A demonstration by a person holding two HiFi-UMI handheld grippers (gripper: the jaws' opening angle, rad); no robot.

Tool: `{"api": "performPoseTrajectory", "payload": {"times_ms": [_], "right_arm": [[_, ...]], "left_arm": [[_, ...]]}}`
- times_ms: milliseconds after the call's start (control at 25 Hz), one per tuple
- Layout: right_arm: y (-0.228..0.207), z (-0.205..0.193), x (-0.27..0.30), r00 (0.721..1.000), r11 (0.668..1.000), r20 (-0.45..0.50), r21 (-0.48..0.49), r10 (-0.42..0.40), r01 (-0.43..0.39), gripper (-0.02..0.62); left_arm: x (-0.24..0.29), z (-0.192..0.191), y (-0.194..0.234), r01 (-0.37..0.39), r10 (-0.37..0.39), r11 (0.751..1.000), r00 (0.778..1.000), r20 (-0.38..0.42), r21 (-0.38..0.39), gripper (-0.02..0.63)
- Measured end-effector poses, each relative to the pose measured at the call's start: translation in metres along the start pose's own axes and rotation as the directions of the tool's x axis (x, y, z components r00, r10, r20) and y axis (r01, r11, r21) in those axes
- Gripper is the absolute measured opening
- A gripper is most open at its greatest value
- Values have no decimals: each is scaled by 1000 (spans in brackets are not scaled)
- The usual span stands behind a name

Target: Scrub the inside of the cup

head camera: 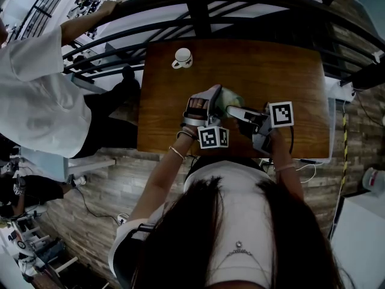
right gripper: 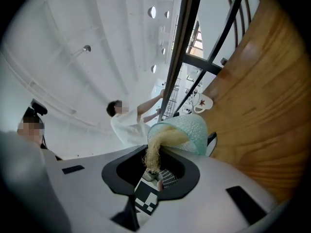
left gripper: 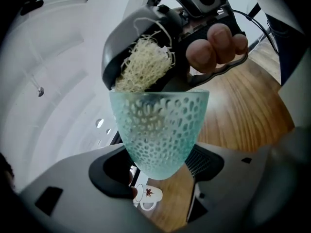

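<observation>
Pale green dimpled cup (left gripper: pixel 158 135) sits between the jaws of the left gripper (left gripper: pixel 160 171), grey pads pressing its narrow base from left and right, mouth pointing to the far side. Right gripper (left gripper: pixel 148 57) comes in from beyond the mouth, dark jaws clamped on a tan stringy scrubber (left gripper: pixel 141 69). The scrubber's lower end meets the cup rim on the left side. A hand (left gripper: pixel 216 47) wraps the right gripper's handle, fingers curled over it, camera housing just above them. Wooden table (left gripper: pixel 243 115) fills the right. White mug (left gripper: pixel 148 195) with a red leaf print lies on the table, seen in the gap under the cup base.
</observation>
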State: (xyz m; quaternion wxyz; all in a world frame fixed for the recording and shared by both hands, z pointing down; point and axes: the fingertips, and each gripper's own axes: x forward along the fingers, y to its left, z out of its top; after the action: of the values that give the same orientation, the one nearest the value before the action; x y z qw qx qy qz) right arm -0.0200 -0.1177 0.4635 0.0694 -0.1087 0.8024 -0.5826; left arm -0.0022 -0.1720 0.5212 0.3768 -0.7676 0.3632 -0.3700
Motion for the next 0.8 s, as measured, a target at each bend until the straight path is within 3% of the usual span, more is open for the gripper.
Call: {"api": "performPoseTrajectory", "payload": {"times_ms": [320, 560, 800], "right_arm": [[5, 7, -2, 996, 997, 47, 28, 71, -72, 78], [6, 1, 4, 999, 997, -48, -71, -12, 9, 77], [2, -6, 8, 985, 973, -142, -218, -102, 69, 77]], "left_arm": [[1, 2, 4, -12, 12, 1000, 1000, 11, -21, 336], [0, -1, 4, 6, -6, 1000, 1000, -1, 13, 336], [2, -3, 2, 25, -25, 999, 1000, -9, 47, 336]]}}
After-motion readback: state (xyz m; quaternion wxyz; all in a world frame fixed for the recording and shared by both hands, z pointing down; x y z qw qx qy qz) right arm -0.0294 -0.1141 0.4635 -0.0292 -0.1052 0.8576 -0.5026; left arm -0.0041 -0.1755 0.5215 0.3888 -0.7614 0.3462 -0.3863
